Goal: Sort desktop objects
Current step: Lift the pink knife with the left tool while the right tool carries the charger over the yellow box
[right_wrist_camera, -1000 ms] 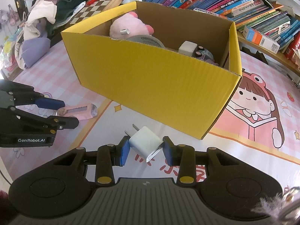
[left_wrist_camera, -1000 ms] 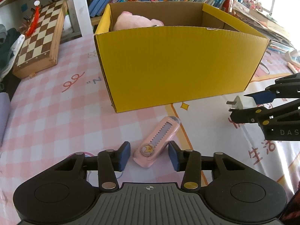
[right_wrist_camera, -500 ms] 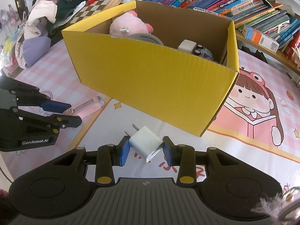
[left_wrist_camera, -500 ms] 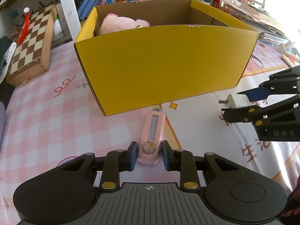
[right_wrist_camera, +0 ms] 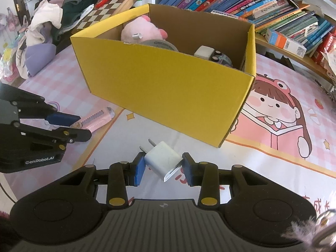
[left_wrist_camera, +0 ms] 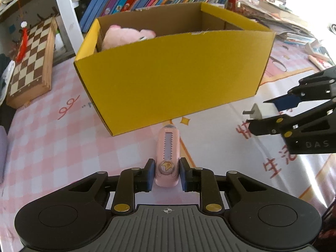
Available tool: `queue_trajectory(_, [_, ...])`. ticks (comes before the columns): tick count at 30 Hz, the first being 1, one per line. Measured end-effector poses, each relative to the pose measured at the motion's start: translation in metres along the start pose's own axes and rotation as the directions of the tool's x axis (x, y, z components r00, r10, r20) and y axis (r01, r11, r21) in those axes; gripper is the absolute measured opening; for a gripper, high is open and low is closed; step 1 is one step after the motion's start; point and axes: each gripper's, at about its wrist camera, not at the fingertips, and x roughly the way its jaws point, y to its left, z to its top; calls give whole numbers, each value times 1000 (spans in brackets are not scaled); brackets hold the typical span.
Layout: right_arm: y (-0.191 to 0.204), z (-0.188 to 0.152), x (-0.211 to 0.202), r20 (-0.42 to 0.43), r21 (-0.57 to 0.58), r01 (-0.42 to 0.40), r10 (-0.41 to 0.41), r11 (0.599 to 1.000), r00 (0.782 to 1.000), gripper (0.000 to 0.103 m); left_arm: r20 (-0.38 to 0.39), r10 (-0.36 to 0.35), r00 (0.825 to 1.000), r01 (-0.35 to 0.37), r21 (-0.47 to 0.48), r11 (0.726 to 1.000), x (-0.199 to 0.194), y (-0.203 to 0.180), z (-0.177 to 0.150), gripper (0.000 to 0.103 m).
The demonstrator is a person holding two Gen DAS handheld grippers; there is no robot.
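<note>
My left gripper (left_wrist_camera: pixel 165 174) is shut on a pink utility knife (left_wrist_camera: pixel 168 155), held just above the mat in front of the yellow cardboard box (left_wrist_camera: pixel 172 79). My right gripper (right_wrist_camera: pixel 163 169) is shut on a white charger plug (right_wrist_camera: pixel 162 159), its prongs pointing away toward the box (right_wrist_camera: pixel 168 84). The box holds a pink plush toy (right_wrist_camera: pixel 142 31), a tape roll (right_wrist_camera: pixel 159 43) and a small white block (right_wrist_camera: pixel 203 52). The right gripper also shows at the right of the left wrist view (left_wrist_camera: pixel 273 113), and the left gripper at the left of the right wrist view (right_wrist_camera: pixel 71 126).
A chessboard (left_wrist_camera: pixel 31 61) lies at the far left. Books (right_wrist_camera: pixel 262 6) fill the shelf behind the box. A pile of clothes (right_wrist_camera: pixel 46 27) sits at the far left of the right wrist view. The pink checked mat (left_wrist_camera: pixel 52 142) covers the table.
My left gripper closed on the pink knife, turned it straight and lifted it a little toward the box. The right gripper kept holding the plug and rose slightly.
</note>
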Motion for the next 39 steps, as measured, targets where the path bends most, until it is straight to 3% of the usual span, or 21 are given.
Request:
queue_trajectory(24, [10,-15,-42,24,42,18,-19,999,1000,36,144,-72,987,71,7,997,-60,-12,1,23])
queue_trajectory(39, [14,5,-73,100,67,11,-17,998,995,36,277,-100,956,90,48,995,-95,-7,28,23])
